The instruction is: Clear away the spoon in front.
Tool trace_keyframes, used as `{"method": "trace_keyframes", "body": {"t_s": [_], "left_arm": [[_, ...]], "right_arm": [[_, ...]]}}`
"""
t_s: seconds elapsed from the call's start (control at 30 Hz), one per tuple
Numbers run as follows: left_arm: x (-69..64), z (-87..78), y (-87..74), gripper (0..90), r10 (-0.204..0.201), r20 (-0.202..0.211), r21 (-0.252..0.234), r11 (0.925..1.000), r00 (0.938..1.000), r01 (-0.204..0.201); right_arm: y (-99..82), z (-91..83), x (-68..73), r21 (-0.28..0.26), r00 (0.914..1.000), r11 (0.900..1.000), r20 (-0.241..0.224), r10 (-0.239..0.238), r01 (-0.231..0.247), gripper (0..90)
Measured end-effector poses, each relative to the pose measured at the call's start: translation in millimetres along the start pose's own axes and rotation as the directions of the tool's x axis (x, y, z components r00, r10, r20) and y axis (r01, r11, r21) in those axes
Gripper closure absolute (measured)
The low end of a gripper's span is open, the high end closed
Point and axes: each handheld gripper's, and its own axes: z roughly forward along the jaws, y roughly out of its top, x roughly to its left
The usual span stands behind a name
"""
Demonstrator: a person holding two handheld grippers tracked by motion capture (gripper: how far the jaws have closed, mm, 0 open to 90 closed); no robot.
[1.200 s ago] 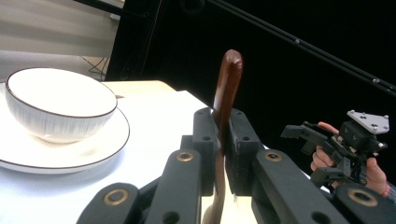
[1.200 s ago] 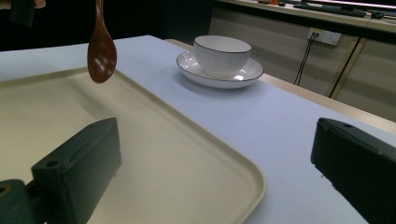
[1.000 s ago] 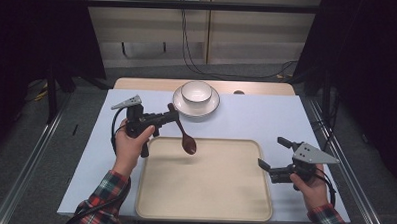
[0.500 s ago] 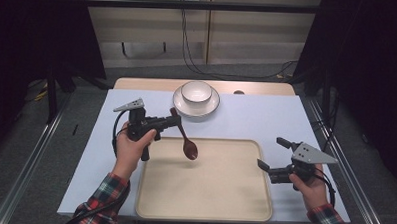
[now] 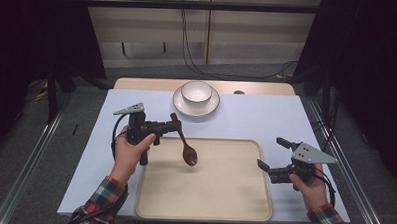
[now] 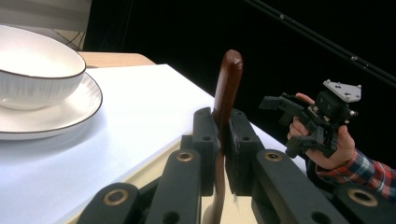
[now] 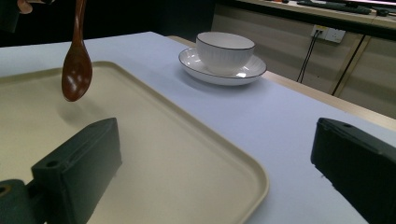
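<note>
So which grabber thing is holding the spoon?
The left gripper: its jaws are shut on the brown spoon, which hangs over the tray. The right gripper has its jaws open and holds nothing.

Bowl point(image 5: 196, 91) on plate point(image 5: 180, 104) at upper centre — tray point(image 5: 208, 197) lower centre; spoon point(image 5: 186, 147) over tray's upper left, apparently clear of it.

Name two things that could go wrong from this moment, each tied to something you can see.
1. The left gripper pinches the wooden spoon only near its handle end, bowl hanging over the tray; it could swing or slip.
2. The bowl on its plate stands near that gripper; a careless move might knock it.
</note>
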Motion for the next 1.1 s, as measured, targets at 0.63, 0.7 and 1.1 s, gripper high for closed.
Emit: {"method": "trace_keyframes", "body": {"t_s": [0.63, 0.7, 1.1], "left_arm": [[-7.3, 3.4, -11.3, 83.9, 0.018, 0.023, 0.05, 0.9986, 0.9996, -0.019], [-8.2, 4.0, -11.9, 83.9, 0.013, 0.026, 0.053, 0.9985, 0.9996, -0.014], [-12.7, 13.8, -20.3, 83.9, 0.007, 0.044, 0.081, 0.9966, 0.999, -0.011]], "right_arm": [[0.1, 0.1, 0.1, 0.003, 1.0, 1.0, -0.009, 0.002, -0.002, 1.4], [0.2, -0.3, -0.3, 0.008, 0.9999, 1.0, -0.015, 0.0, 0.001, 1.4], [0.1, 0.6, 0.9, 0.006, 0.9999, 0.9999, -0.009, -0.009, 0.009, 1.4]]}}
